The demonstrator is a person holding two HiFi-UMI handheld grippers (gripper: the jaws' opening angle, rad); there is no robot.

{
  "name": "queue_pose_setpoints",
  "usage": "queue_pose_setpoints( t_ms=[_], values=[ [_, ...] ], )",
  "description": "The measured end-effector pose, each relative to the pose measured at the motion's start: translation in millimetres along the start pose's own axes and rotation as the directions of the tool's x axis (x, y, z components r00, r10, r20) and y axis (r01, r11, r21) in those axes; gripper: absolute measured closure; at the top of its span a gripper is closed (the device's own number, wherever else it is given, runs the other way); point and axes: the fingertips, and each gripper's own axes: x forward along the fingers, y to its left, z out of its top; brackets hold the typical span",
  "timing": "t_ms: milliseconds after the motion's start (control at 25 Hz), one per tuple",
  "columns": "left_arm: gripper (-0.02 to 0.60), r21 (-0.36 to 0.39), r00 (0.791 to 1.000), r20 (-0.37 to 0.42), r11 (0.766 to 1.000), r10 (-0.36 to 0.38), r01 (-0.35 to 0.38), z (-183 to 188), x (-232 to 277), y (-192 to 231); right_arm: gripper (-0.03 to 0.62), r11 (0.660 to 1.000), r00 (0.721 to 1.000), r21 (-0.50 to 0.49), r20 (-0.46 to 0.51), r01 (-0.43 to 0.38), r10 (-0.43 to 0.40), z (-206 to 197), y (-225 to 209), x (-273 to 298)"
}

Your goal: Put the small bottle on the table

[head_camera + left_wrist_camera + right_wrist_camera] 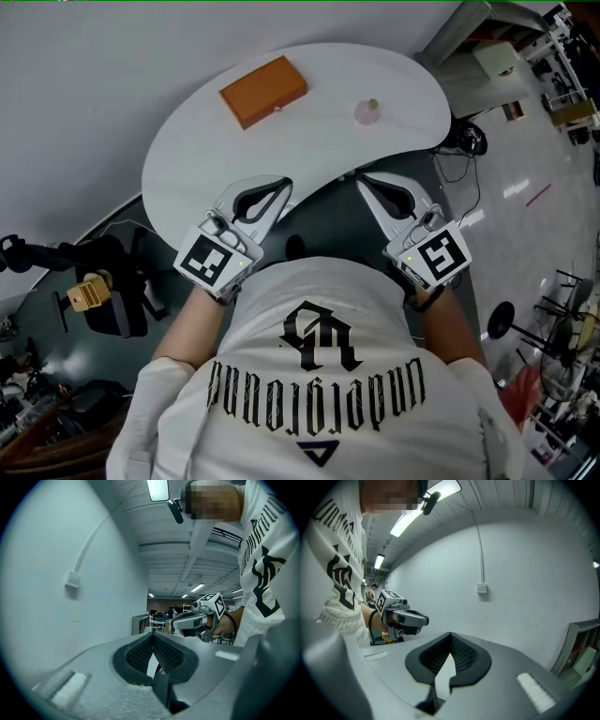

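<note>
With the left gripper point(281, 185) and right gripper point(364, 184) both pressed together on nothing, and the small bottle point(367, 112) standing on the table point(187, 159) well ahead of the right tips, a closed-jaw approach could topple it; its label is unreadable, and the shirt's point(319, 375) inverted gothic print is not reliably legible.

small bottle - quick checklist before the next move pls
1. Small bottle on the table: ok, it sits on the white top.
2. Bottle apart from the orange box: ok, bare table lies between them.
3. Left gripper empty: ok, jaws together, nothing between them.
4. Right gripper empty: ok, jaws together, nothing between them.
5. Bottle upright and steady: cannot tell, too small in the head view.
</note>
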Motion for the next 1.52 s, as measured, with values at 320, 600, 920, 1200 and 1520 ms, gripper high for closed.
queue_pose_setpoints(
  t_ms=[320, 600, 920, 1200, 1520],
  values=[
    [0.574, -0.009, 0.999, -0.001, 0.999, 0.044, -0.044, -0.2, 10.2, -56.3, 0.592, 0.999, 0.999, -0.011, 0.015, -0.043, 0.043, -3.2, 9.5, -55.6],
    [0.574, -0.01, 0.999, -0.001, 0.999, 0.044, -0.044, -10.4, 28.8, -124.2, 0.592, 0.999, 0.998, -0.006, 0.028, -0.049, 0.049, -20.3, 11.1, -124.0],
    [0.574, 0.004, 0.998, 0.001, 0.998, 0.058, -0.058, -12.5, 41.3, -198.2, 0.592, 0.998, 0.997, 0.003, 0.041, -0.059, 0.059, -40.9, 23.3, -198.0],
    [0.574, 0.02, 0.998, -0.006, 0.997, 0.069, -0.069, -15.7, 44.4, -268.7, 0.592, 0.998, 0.997, 0.004, 0.043, -0.066, 0.066, -57.6, 40.5, -266.3],
    [0.574, 0.044, 0.998, -0.004, 0.997, 0.063, -0.063, -15.5, 40.3, -332.7, 0.592, 0.996, 0.996, 0.012, 0.031, -0.088, 0.087, -75.1, 63.3, -318.3]
  ],
)
